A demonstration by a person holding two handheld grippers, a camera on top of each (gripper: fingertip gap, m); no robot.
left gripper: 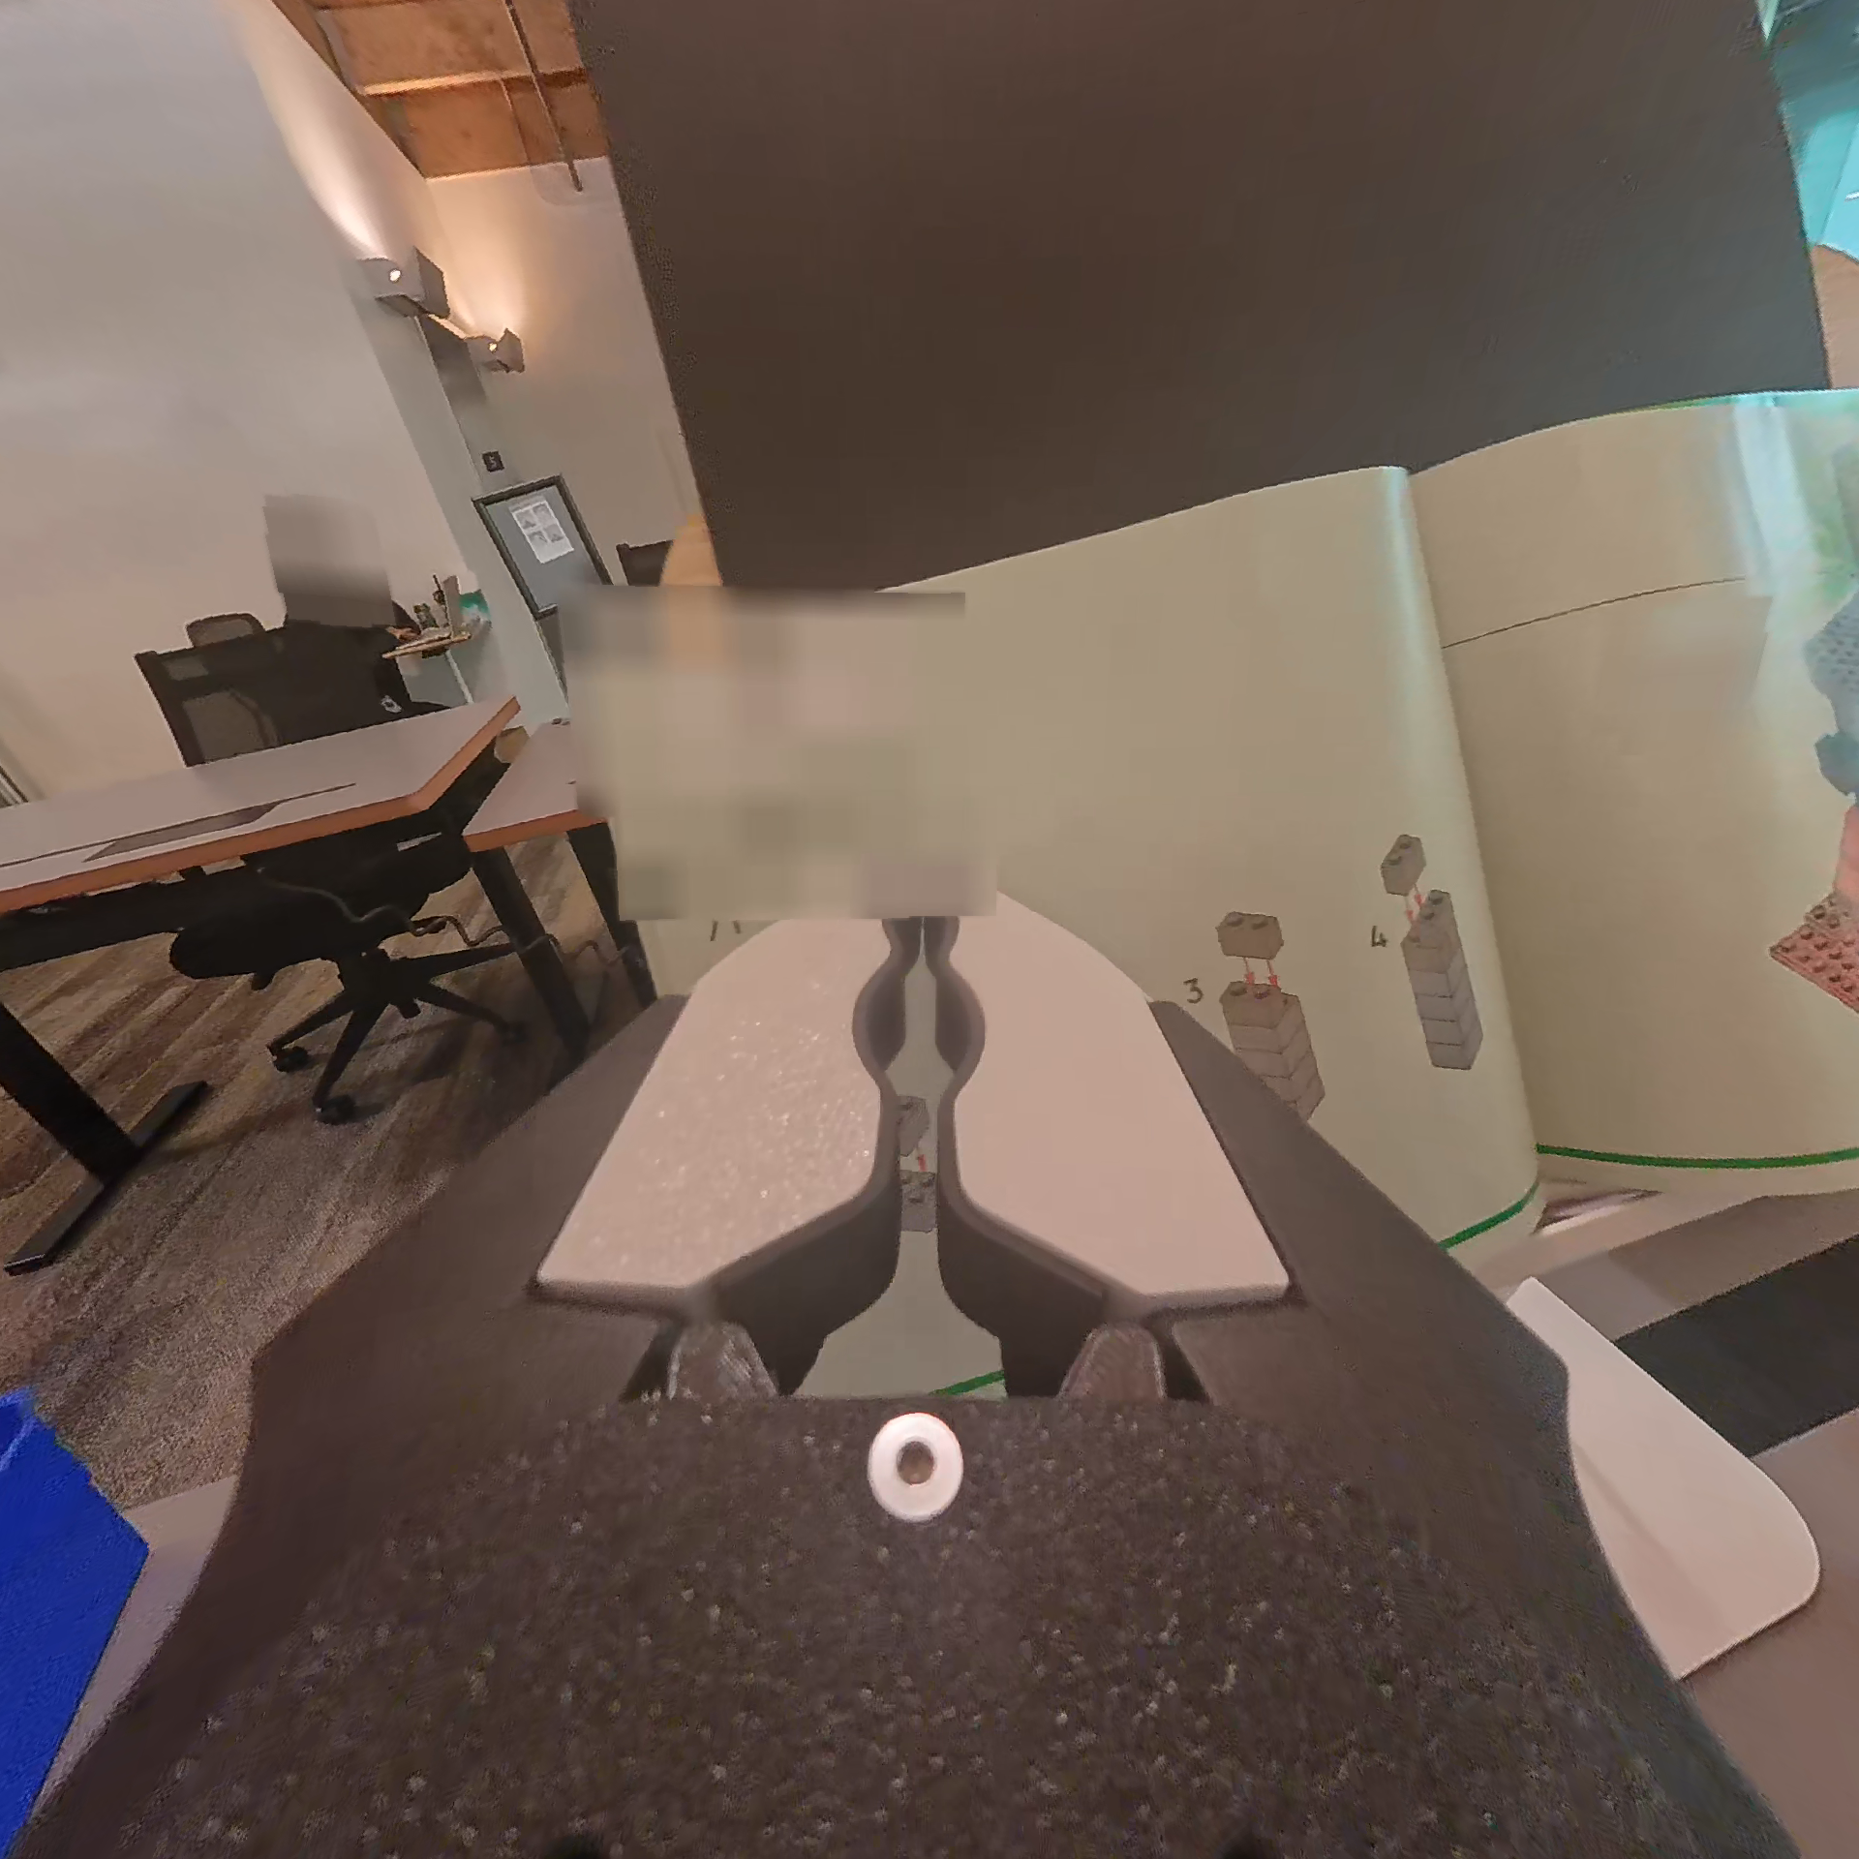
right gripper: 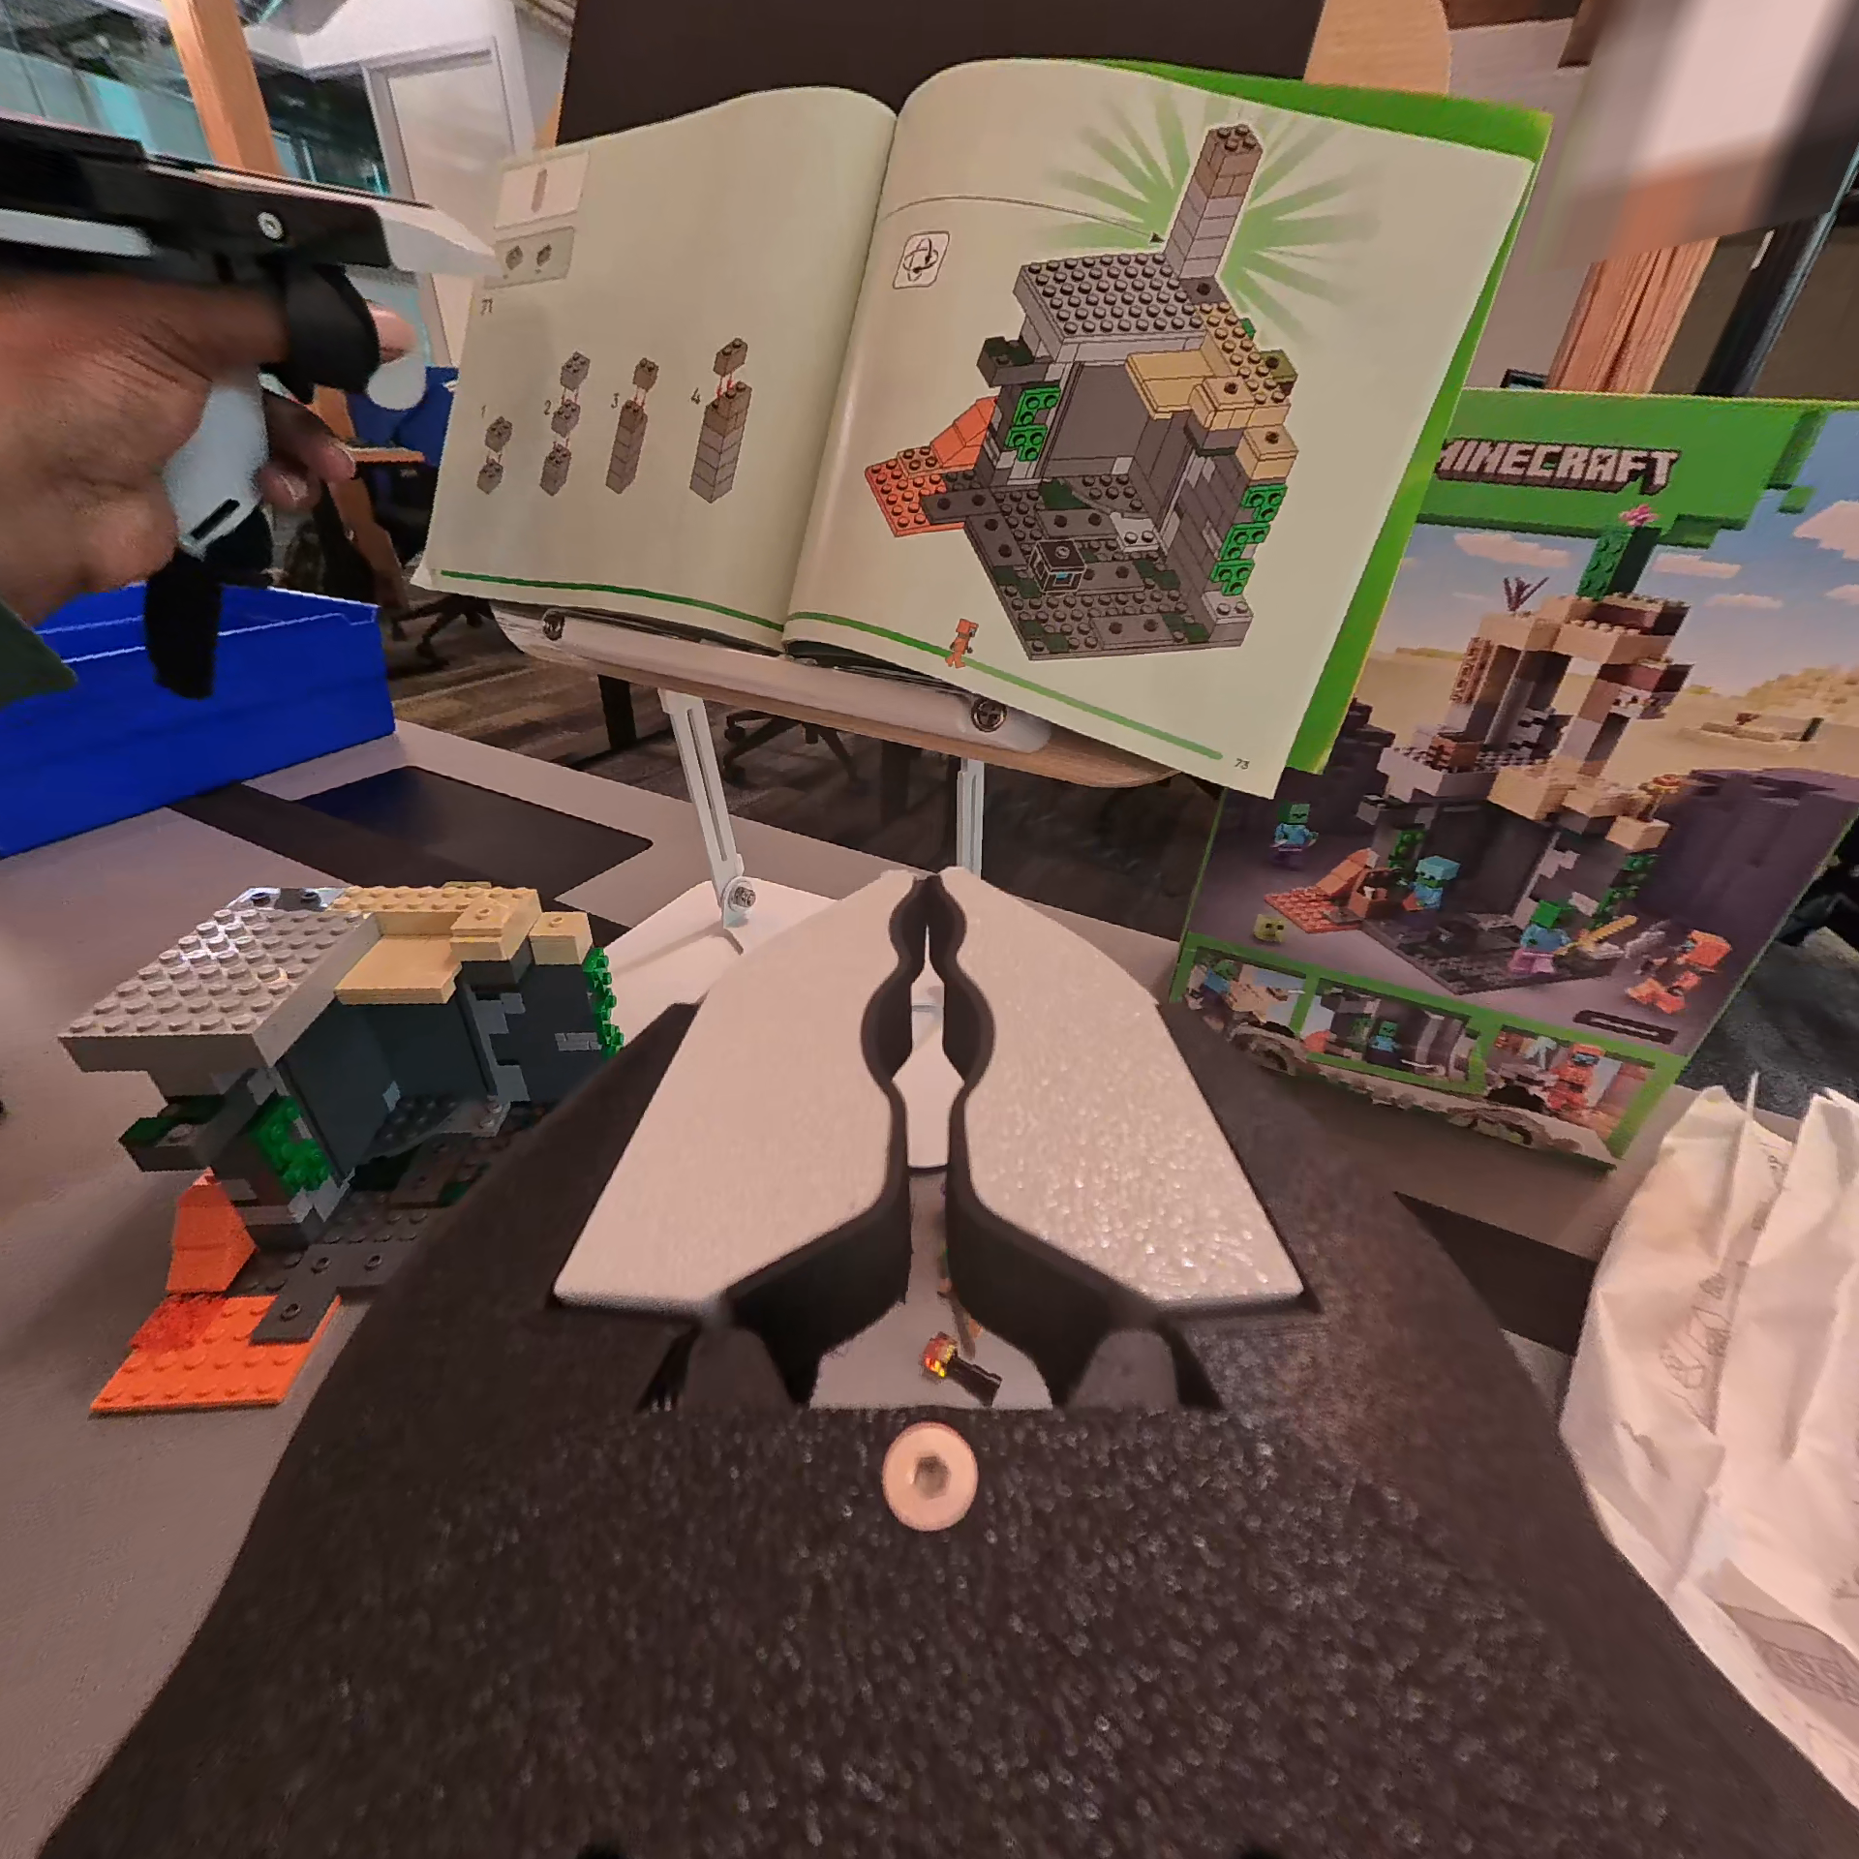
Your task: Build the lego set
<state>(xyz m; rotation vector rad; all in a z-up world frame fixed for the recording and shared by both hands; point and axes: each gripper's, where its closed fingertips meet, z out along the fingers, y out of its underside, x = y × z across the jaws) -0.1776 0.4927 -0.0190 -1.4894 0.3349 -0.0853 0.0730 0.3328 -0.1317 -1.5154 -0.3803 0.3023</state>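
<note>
Both my grippers, left [left gripper: 920, 931] and right [right gripper: 931, 885], are closed on nothing; grey tabletop [right gripper: 101, 1509], brick model [right gripper: 332, 1066] near its left edge, office desks [left gripper: 251, 805] beyond.

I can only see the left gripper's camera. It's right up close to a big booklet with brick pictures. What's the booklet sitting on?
Observer: The booklet lies open on a stand with white legs, raised above the grey table.
Child: Is anything built yet?
Observer: Yes. A brick model, grey and tan with an orange plate at its base, sits on the table, left of the right gripper.
Child: Is that gripper holding a brick?
Observer: No. Its fingertips are closed together with nothing between them.
Child: What's on the other side?
Observer: A green toy box stands upright to the right of the stand.
</note>
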